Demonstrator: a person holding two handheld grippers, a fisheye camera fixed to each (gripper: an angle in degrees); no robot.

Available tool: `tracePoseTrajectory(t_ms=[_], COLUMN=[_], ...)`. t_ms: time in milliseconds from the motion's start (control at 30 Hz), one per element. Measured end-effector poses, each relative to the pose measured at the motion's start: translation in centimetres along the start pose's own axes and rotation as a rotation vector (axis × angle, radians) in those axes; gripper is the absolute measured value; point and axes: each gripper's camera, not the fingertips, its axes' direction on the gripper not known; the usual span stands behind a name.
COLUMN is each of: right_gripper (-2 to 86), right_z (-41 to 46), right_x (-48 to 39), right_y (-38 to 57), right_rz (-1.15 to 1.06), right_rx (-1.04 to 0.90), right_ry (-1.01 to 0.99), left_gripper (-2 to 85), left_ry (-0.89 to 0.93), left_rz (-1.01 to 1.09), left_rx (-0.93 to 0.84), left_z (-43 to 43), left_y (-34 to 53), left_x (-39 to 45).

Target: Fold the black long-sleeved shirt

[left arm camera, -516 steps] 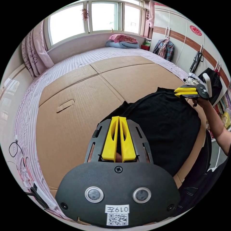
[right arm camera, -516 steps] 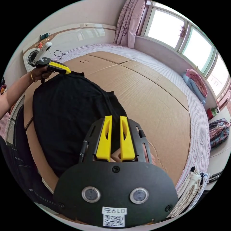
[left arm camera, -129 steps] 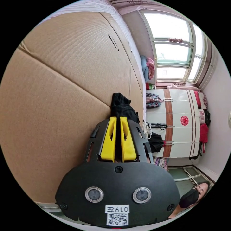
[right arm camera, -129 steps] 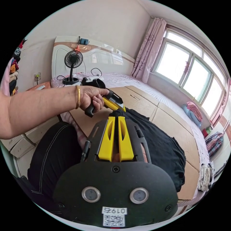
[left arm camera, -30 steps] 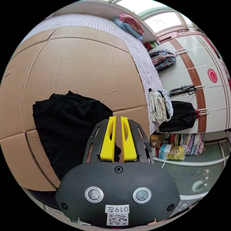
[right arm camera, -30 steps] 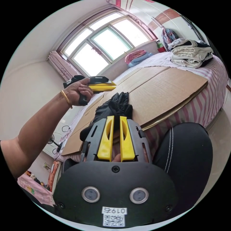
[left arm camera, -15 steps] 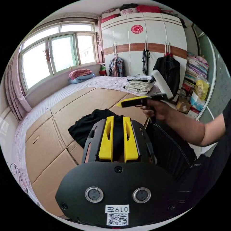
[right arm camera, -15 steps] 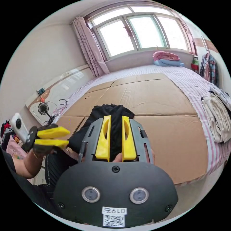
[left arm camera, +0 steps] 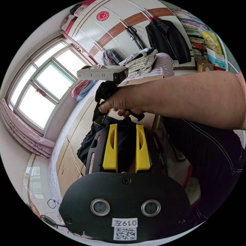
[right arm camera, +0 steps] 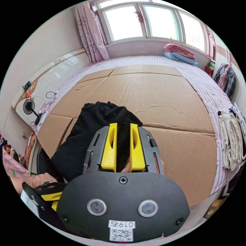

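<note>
The black long-sleeved shirt [right arm camera: 89, 133] lies as a folded, somewhat rumpled bundle on the cardboard sheets [right arm camera: 164, 102] that cover the bed [right arm camera: 205, 89]. It sits at the cardboard's near edge, toward the corner closest to your body, and one end reaches that edge or slightly past it.

In the right gripper view, your right gripper [right arm camera: 123, 128] points straight over the bundle. Its yellow jaws stand a little apart, with black cloth showing in the gap behind them. Whether they touch the cloth cannot be told; they do not appear to be pinching it.

The bundle's long axis runs from the near cardboard edge away toward the window [right arm camera: 143, 20], roughly in line with the right gripper's jaws. The shirt therefore lies directly ahead of and below that gripper.

Your left gripper [left arm camera: 126, 128] has its jaws spread wider, holding nothing that can be seen. In the left gripper view, your right hand [left arm camera: 120, 100] crosses just in front of it, between it and the shirt. In the right gripper view, the left gripper sits low at the lower left, near your body and off the cardboard.

The right gripper looks nearer to the shirt, so it is likely better placed for the next grasp.
</note>
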Motion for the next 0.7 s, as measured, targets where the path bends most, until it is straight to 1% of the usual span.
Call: tracePoseTrajectory(t_ms=[67,167,300,367,433,567,700], right_gripper=[1.1,-0.3,-0.6,-0.5,-0.4,-0.4,-0.3], right_z=[-0.5,-1.2,-2.3,-2.8,-3.3,-4.5,-5.8], right_x=[0.0,0.9,4.0,6.3,7.6,9.1,10.6], right_y=[-0.8,-1.3,-1.9,-2.3,-2.6,-3.2,-3.1], right_rz=[-0.015,-0.005,0.064,0.105,0.127,0.136,0.164], right_rx=[-0.002,0.005,0.026,0.039,0.049,0.065,0.104], right_ry=[0.027,0.007,-0.088,-0.203,-0.24,-0.275,-0.268], left_gripper=[6.3,3.4,1.8,1.6,1.4,1.5,1.5], left_ry=[0.012,0.025,0.013,0.009,0.03,0.052,0.04], left_rz=[-0.005,-0.043,-0.07,-0.088,-0.12,-0.191,-0.195], left_rx=[0.005,0.001,0.029,0.054,0.079,0.141,0.176], left_z=[-1.1,-2.8,-5.7,-7.2,-8.5,-11.6,-14.1], left_y=[-0.4,-0.7,-0.2,0.4,1.1,2.8,3.4], left_x=[-0.6,-1.9,-3.8,-4.9,-6.5,-10.0,-11.7])
